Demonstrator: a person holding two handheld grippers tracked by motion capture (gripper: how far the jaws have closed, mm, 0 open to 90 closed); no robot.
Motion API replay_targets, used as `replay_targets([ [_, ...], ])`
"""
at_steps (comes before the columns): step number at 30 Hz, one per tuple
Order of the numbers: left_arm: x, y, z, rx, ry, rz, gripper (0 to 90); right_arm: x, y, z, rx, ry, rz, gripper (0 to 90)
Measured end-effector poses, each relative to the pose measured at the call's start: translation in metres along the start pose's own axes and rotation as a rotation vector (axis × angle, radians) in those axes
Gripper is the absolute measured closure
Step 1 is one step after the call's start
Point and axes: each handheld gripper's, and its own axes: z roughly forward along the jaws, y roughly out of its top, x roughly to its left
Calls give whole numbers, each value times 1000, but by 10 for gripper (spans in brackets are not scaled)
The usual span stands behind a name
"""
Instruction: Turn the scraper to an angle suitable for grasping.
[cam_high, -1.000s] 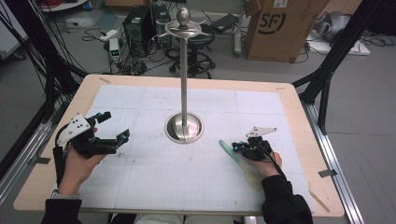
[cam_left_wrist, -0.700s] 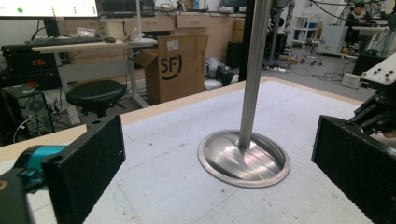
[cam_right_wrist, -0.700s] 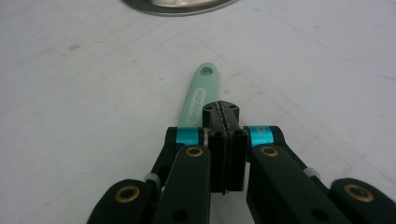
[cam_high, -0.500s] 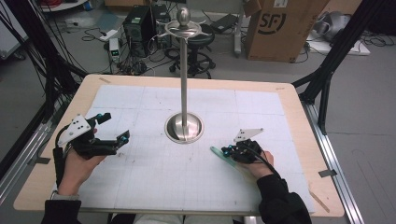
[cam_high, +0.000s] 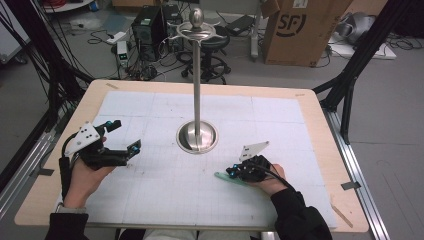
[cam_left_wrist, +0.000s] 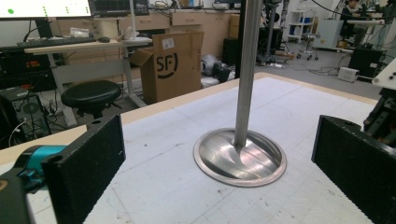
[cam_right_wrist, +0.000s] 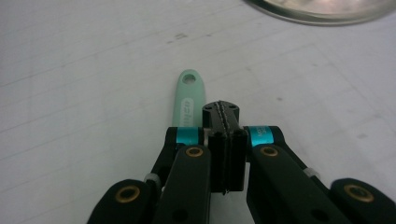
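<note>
Lower right, right gripper with jaws pressed together beside a green handle; lower left, left gripper agape.

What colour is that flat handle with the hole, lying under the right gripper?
Mint green, the handle with faint pale lettering; the right gripper view shows it best.

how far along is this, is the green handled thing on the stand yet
Not yet. Done: nothing; nothing hangs from the stand. In hand: the right gripper sits low on the mat, jaws shut, with the green handle poking out beside them; whether it's clamped is unclear. The left gripper waits open. Left: probably lifting and hanging it.
</note>
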Motion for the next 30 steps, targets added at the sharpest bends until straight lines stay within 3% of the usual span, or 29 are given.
replay_targets([
  [4,0,0,1,-3,-3,2,32,6,3,2,13,-6,-65,900],
  [8,0,0,2,-3,-3,0,32,6,3,-2,0,-6,-71,900],
  [14,1,0,3,2,-5,-1,32,-2,1,-33,-157,-30,-10,881],
  [16,1,0,3,3,-6,-1,32,-6,-2,-44,-196,-23,25,822],
  [19,1,0,3,2,-6,0,32,-8,-6,-59,-237,-26,41,709],
  [23,1,0,4,8,-9,0,32,-10,-9,-74,-236,-50,35,613],
  [25,0,-1,6,14,-14,0,32,-12,-13,-84,-234,-63,37,503],
  [27,0,-1,7,18,-16,1,32,-12,-15,-87,-239,-68,40,464],
  [30,-1,-1,9,26,-18,2,32,-13,-17,-94,-257,-82,57,332],
])
